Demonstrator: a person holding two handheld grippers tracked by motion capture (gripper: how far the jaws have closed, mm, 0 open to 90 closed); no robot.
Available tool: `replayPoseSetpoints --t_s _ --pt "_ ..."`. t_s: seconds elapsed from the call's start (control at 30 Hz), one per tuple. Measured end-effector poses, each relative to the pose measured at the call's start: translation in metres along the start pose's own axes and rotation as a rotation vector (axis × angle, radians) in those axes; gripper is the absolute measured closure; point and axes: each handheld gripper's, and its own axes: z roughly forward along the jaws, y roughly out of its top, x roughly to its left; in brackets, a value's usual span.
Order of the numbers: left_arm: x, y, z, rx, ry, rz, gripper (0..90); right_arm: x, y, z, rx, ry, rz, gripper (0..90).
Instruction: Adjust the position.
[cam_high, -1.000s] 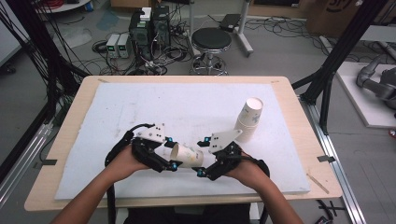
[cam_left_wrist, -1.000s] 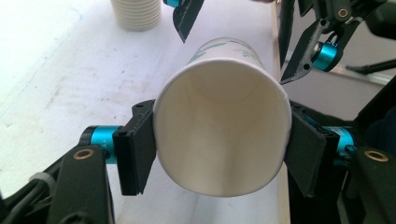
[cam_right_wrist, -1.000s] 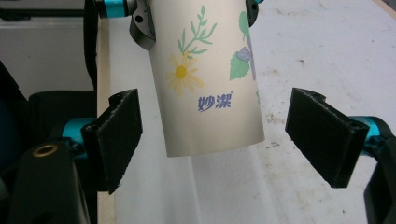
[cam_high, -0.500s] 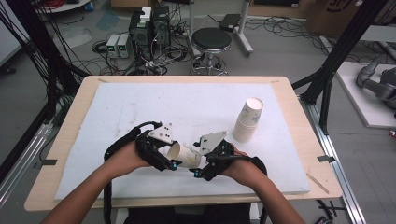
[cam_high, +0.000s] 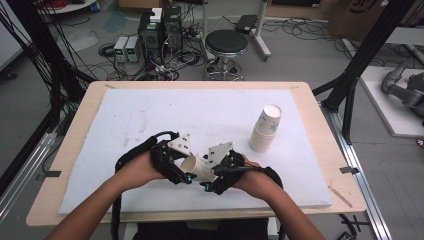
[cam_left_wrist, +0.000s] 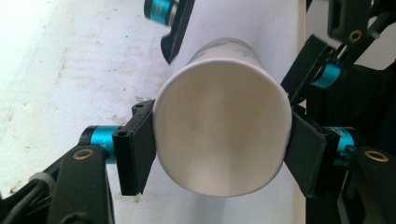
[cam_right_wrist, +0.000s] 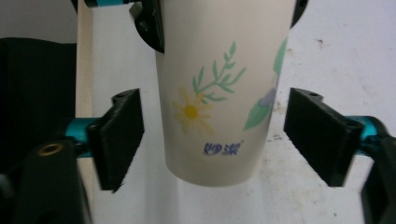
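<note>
So the big change from a second ago: both hands have pulled in closer together near the front edge of the table (cam_high: 320, 107), and the right gripper (cam_high: 212, 184) has just been closing its jaws around the bottom end of the paper cup (cam_high: 198, 168). In the right gripper view the cup (cam_right_wrist: 219, 98) sits between the two pads, but there's a clear gap on each side, so it isn't gripping yet. The left gripper (cam_high: 184, 175) already has the cup clamped across its rim; in the left gripper view the pads press on both sides of the open mouth (cam_left_wrist: 222, 135) and squash it slightly oval.

What that means, I reckon: this is a handover or a two-handed grab of one cup, and the right side is about to take the base while the left holds the rim. The cup is lying roughly level, held up off the white foam mat (cam_high: 150, 115), near the front and a bit left of centre.

Counts: one cup in hand, plus one stack of cups (cam_high: 265, 129) standing upright further back on the right. How many are nested in that stack is hard to tell from up there, maybe three or so. Two grippers, two hands.
</note>
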Motion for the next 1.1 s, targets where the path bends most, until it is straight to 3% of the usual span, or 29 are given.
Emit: replayPoseSetpoints --t_s 0.23,0.53,0.67,0.73,0.83,1.1 --pt "0.0 0.001 0.003 0.002 -0.002 -0.007 32.3 -0.001 0.001 0.007 0.028 0.012 -0.006 34.3" --pt "-0.002 0.003 0.004 -0.028 0.023 -0.026 31.4 -0.001 -0.004 0.012 0.008 0.004 0.018 36.1" --pt "-0.002 0.001 0.004 -0.064 0.028 -0.033 29.6 -0.002 -0.006 0.011 -0.002 0.005 0.03 37.0" --pt "-0.001 0.0 0.004 -0.088 0.032 -0.012 27.4 -0.002 -0.007 0.01 -0.01 0.008 0.042 37.1" --pt "-0.001 -0.003 0.0 -0.193 0.06 0.011 16.4 -0.004 -0.009 0.008 -0.015 0.009 0.054 37.1" --pt "0.003 -0.021 -0.021 -0.443 0.106 -0.079 15.4 -0.01 -0.025 0.0 -0.043 -0.017 0.126 36.9"
